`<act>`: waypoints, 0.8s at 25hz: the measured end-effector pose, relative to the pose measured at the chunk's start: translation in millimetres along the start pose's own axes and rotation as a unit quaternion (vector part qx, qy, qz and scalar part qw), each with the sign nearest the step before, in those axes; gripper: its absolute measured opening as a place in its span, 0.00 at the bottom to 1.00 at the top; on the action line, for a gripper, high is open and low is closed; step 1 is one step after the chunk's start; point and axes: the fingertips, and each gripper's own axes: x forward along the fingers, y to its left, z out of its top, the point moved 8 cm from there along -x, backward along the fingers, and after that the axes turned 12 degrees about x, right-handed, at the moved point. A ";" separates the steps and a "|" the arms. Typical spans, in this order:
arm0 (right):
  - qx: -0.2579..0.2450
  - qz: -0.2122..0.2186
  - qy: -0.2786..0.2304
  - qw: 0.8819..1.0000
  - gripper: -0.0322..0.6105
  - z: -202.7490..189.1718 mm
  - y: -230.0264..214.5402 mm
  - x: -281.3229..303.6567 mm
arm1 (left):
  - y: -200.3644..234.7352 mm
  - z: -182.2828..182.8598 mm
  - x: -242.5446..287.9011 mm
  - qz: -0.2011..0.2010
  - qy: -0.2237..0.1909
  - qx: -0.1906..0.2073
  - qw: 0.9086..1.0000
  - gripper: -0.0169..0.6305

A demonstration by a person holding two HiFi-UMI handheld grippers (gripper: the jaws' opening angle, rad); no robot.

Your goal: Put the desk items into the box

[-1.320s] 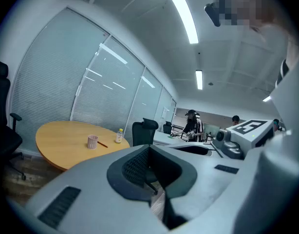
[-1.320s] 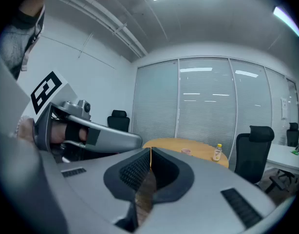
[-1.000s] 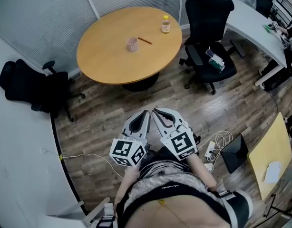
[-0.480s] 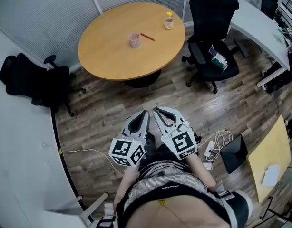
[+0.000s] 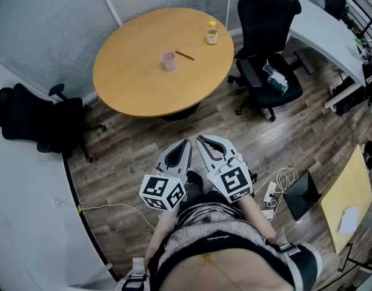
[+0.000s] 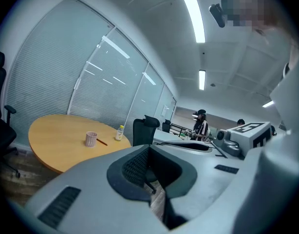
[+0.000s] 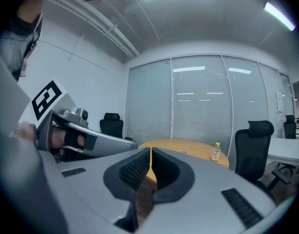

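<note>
A: Jaws first: how are they standing?

B: Both pairs are pressing together, with nothing between them. The left gripper (image 5: 186, 143) and the right gripper (image 5: 199, 140) are hanging side by side, just in front of the person's body, with their tips pointing toward the round table (image 5: 131, 86).

A: Where are the desk items sitting?

B: All are on that table, well apart from both grippers. A pink cup (image 5: 168, 60) is standing upright near the middle, with a pencil (image 5: 185, 54) lying just beside it. A small yellow-capped bottle (image 5: 211, 33) is standing close to the far right edge.

A: What room is showing around the rim?

B: Bare wood floor (image 5: 137, 144) is stretching between the grippers and the near edge. A black office chair (image 5: 268, 35) is crowding the right side, near the bottle. Another black chair (image 5: 28, 114) is sitting off to the left, apart from the table. A blind-covered glass wall (image 5: 53, 23) is running close behind the far edge. A power strip with cables (image 5: 271, 190) is lying on the floor, right of the right gripper.
</note>
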 end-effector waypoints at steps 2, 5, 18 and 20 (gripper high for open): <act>-0.001 -0.008 -0.003 1.000 0.09 7.2 -4.3 17.1 | 16.6 7.1 10.5 -0.012 -0.002 0.004 1.000 0.05; -0.005 -0.018 -0.010 1.000 0.09 17.5 -10.8 45.1 | 42.9 16.6 26.4 -0.027 -0.005 0.013 1.000 0.05; -0.007 -0.040 -0.002 0.999 0.09 30.0 -16.8 133.6 | 126.8 25.6 61.5 -0.064 0.004 0.014 0.998 0.05; -0.006 -0.045 0.001 0.999 0.09 29.0 -17.2 141.3 | 135.2 24.5 63.4 -0.067 0.005 0.011 0.998 0.05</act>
